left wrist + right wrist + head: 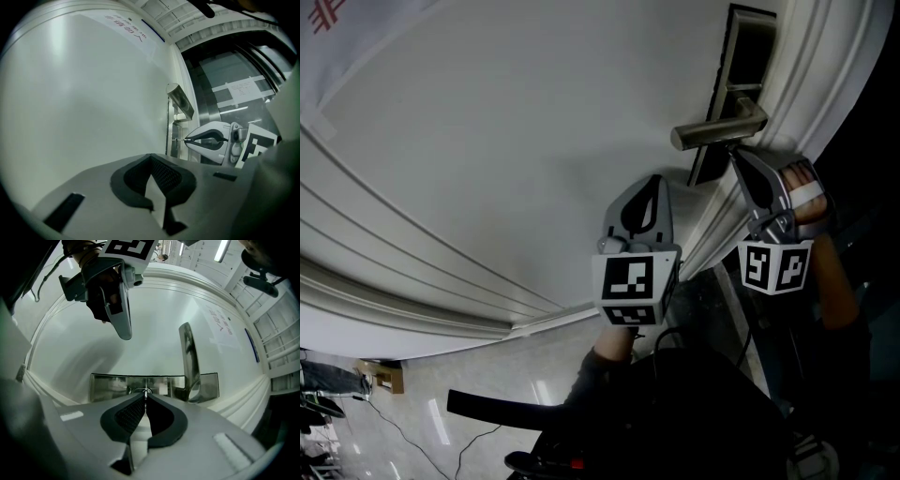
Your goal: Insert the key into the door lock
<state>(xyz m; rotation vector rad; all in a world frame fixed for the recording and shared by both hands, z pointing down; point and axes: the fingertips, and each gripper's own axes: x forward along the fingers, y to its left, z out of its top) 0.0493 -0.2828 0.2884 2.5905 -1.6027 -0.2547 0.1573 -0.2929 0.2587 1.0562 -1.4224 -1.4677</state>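
- Insertion looks to be in hand: the right gripper [145,399] is clamped on the thin metal key [146,392], whose tip is at the plate [108,386].
- The next move likely needs a straight push in line with the slot. How deep the key sits is unclear.
- The left gripper [151,160], jaws together and empty, hangs well off the plate.
- The plate is a long brushed-steel rectangle on a smooth white door [487,141], and its handle [187,352] is a flat lever.
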